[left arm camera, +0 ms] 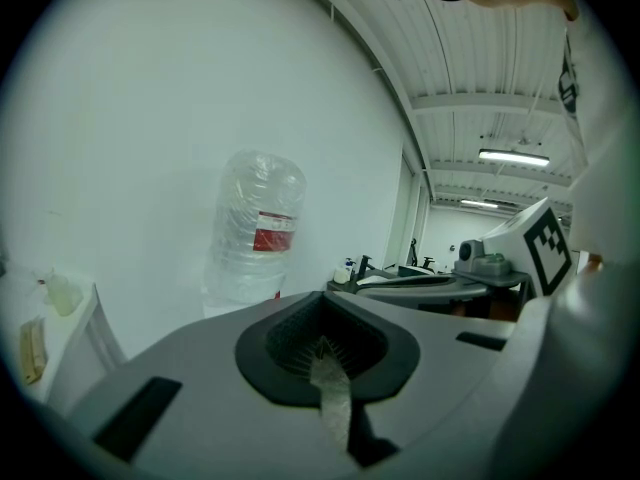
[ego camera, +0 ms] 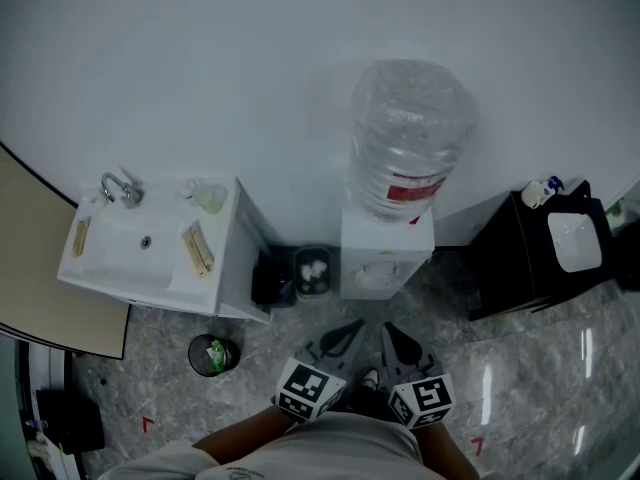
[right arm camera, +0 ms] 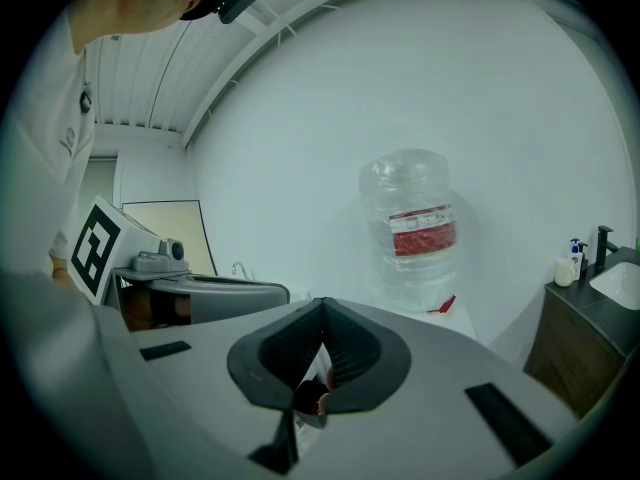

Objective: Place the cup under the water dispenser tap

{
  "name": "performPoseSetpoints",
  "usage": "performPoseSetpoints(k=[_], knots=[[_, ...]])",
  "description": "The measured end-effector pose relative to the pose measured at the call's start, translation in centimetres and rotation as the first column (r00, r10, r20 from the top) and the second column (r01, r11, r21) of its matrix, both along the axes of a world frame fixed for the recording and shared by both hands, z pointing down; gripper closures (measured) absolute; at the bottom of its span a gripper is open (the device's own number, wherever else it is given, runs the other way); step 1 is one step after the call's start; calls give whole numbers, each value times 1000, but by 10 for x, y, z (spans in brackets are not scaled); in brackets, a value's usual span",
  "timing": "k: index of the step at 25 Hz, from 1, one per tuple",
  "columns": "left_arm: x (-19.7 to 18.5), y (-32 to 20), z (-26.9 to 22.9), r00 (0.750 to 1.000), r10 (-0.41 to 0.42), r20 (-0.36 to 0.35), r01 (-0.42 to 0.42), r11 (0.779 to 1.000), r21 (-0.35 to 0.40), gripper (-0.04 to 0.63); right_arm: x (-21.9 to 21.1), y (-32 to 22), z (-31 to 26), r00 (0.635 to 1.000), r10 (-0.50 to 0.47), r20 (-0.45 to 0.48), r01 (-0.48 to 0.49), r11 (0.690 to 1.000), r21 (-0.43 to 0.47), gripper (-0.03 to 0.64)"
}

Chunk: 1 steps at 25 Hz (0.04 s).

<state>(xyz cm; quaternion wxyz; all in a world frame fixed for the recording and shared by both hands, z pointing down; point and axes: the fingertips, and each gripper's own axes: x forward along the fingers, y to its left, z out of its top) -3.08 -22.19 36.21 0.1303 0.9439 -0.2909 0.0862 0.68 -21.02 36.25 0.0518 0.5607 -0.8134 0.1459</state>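
The water dispenser (ego camera: 385,258) stands against the white wall with a large clear bottle (ego camera: 405,138) on top; the bottle also shows in the left gripper view (left arm camera: 255,228) and the right gripper view (right arm camera: 415,223). A pale translucent cup (ego camera: 208,196) sits on the back corner of the sink counter at the left, also visible as the cup (left arm camera: 62,293). My left gripper (ego camera: 350,333) and right gripper (ego camera: 393,333) are side by side close to my body, pointing at the dispenser. Both are shut with nothing between the jaws, seen at the left gripper (left arm camera: 322,340) and the right gripper (right arm camera: 322,318).
A white sink unit (ego camera: 120,268) with a tap (ego camera: 120,188) is at the left. A small bin (ego camera: 313,271) stands beside the dispenser, and a green-lined bin (ego camera: 212,353) is on the floor. A black cabinet (ego camera: 520,268) with a white basin is at the right.
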Motion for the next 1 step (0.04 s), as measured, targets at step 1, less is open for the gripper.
performPoseSetpoints(k=[1], knots=[[0,0,1,1000,0,-1,0,1000,-1,589,0,-1,1,1000,0,-1,0,1000,0,601]])
